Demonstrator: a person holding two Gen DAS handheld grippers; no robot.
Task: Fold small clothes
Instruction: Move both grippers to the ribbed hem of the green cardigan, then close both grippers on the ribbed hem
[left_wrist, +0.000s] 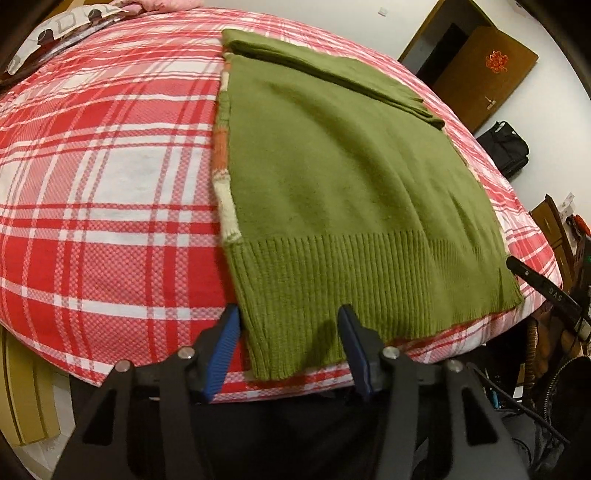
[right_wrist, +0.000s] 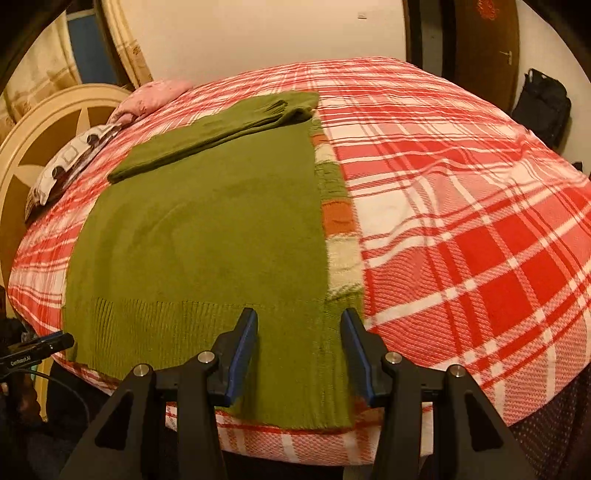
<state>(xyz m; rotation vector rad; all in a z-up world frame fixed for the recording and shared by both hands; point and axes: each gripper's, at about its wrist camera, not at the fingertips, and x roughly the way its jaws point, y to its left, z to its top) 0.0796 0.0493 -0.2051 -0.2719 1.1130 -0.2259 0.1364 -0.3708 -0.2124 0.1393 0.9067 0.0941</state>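
Lying flat — one green sweater (left_wrist: 332, 177), two tools.

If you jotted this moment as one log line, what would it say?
stage: sweater sides folded in, sleeve across top | left gripper: open at left hem corner | right gripper: open at right hem corner | surface: plaid bed

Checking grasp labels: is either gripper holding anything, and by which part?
Nothing held: left gripper and right gripper stand open astride the hem corners of the green sweater.
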